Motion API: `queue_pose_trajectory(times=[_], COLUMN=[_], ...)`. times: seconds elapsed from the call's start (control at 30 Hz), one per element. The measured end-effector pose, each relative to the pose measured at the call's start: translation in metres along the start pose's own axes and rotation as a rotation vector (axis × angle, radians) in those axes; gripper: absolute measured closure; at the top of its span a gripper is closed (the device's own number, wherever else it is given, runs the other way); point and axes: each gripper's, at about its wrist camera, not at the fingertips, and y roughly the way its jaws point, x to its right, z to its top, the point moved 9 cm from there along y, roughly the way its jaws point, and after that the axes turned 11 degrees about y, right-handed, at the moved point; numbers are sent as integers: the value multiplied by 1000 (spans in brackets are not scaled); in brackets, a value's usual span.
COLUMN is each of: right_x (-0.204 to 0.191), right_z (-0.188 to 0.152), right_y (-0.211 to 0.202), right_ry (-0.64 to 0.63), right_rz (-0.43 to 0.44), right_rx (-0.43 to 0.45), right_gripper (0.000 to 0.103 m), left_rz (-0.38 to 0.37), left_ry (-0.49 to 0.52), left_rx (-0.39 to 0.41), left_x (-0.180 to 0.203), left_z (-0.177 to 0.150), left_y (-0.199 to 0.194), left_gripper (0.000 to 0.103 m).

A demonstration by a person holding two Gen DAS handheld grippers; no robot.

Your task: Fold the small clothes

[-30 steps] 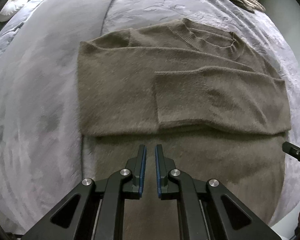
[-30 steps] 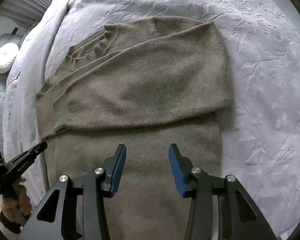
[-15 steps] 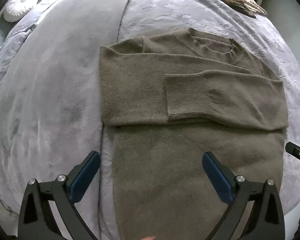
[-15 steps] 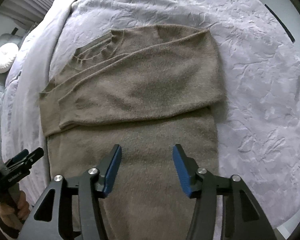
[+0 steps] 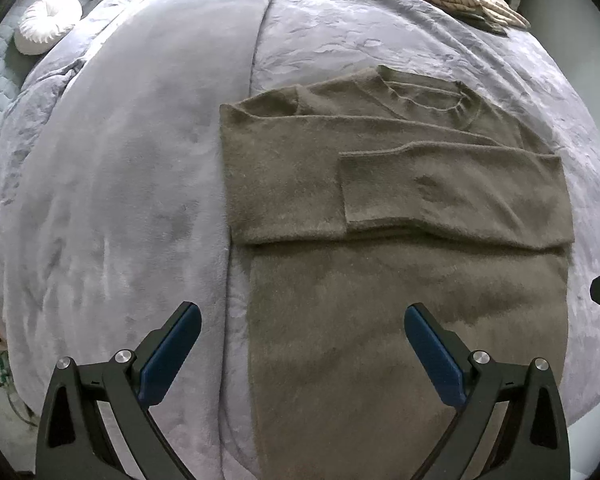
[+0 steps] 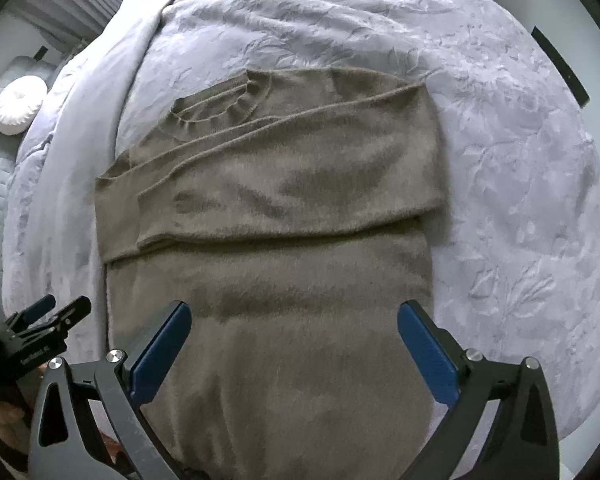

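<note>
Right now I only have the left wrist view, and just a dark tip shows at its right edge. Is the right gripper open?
Observer: Yes, the right gripper is wide open over the sweater's lower half, holding nothing.
Operator: Where does my left gripper sit from that side?
Observer: The left gripper shows by the sweater's left edge, well apart from the right one.
Operator: Anything past the bed on the right?
Observer: A dark strip lies on the pale floor beyond the bed.
</note>
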Motion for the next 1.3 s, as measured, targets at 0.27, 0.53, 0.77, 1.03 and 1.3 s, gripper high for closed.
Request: queue_pose_trajectory(times=[0.27,0.53,0.77,1.03,1.3], right_x=[-1,-9,-18,-15,-11], right_z=[-18,-35,-64,-90,-93], right_y=[-3,-8,-9,-6,-15], right_ry=[12,31,65,101,27], right_rz=[-20,-39,-38,-23,22], right_rx=[-38,-42,-42,-70,-79], right_gripper=[0,0,0,0,0], left_rz=[-35,-76,-118,-92,-73], left_ry=[29,28,61,119,59], left_rx=[21,23,16,-15,-9], left_x=[6,5,-6,-25,-22], left_z=[-11,-26,-48,-79,-107], left_y=[-12,-14,-9,-4,-12], left_gripper=[1,1,1,1,1])
